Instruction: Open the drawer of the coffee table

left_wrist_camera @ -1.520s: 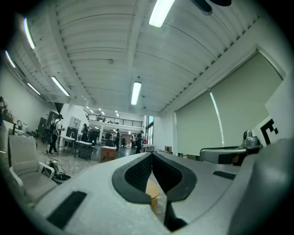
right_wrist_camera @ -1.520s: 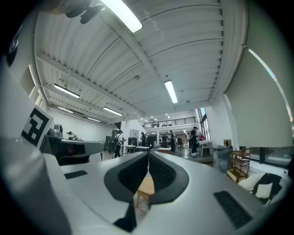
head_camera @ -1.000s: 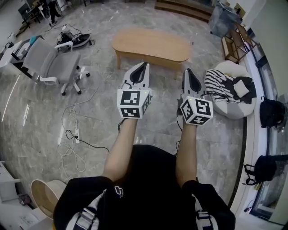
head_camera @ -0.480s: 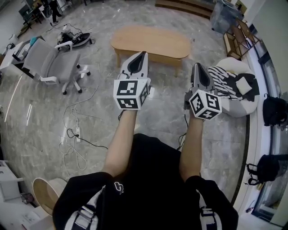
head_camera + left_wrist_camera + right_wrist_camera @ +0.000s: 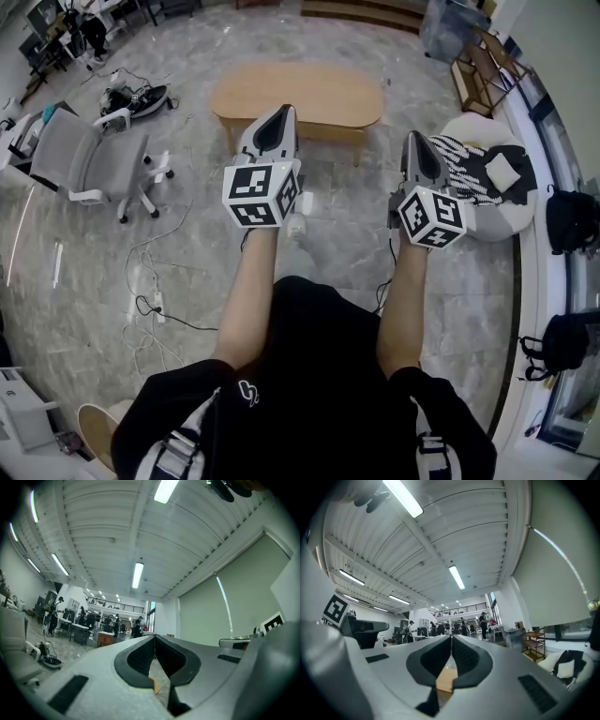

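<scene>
Barely begun: held left gripper and right gripper out side by side, jaws pressed together on nothing, well short of the coffee table at far centre; saw no drawer pulled out or even made out, left approach, grab and pull undone.

The coffee table is tan — the floor grey-marbled.

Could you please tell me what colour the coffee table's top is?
The coffee table is light brown wood; the head view shows it best.
</scene>
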`<state>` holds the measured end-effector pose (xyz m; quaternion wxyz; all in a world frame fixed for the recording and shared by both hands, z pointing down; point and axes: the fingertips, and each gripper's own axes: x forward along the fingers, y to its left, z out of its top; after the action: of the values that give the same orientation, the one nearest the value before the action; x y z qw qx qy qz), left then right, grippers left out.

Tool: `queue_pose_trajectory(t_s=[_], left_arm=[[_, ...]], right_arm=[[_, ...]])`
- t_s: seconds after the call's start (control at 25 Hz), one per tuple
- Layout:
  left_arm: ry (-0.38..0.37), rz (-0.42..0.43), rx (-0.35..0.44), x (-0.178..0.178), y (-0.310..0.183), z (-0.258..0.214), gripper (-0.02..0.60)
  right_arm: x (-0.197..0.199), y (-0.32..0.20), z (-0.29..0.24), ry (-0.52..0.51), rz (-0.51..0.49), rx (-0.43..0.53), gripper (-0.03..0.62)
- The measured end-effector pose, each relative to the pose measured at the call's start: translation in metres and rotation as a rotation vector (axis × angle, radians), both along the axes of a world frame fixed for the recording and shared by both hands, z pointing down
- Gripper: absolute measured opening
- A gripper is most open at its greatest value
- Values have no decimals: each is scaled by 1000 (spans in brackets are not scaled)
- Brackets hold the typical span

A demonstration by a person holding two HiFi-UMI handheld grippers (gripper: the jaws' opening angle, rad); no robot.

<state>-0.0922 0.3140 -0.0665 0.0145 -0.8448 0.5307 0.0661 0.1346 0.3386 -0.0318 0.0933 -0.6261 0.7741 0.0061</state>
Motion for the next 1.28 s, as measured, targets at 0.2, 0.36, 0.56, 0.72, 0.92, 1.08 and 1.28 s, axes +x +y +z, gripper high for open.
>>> queue_pose_trajectory(t_s=[0.2,0.36,0.56,0.72,0.92,1.08,1.28], left_arm=[[-9,-3,5,-1,-87,7,11],[-42,-2,-42,-4,-167,25,11],[-98,5,-97,-6,-263,43,11],[-126,16,-131,-12,-338,53,10],[-120,71,-205,-3,-419,85,11],[-101,98,-269,15,-459,118,11],[-95,111,-360,28,-482,166,11]], right_arm=[[-6,-86,11,57,4,-2,14],[-27,-166,29,44,-31,-22,14],[-44,-264,44,-7,-64,-44,14],[-57,-338,53,-37,-65,-71,14],[-58,-409,75,-39,-53,-129,14],[-34,-434,101,-21,-16,-196,14],[-7,-439,145,-35,33,-314,14]])
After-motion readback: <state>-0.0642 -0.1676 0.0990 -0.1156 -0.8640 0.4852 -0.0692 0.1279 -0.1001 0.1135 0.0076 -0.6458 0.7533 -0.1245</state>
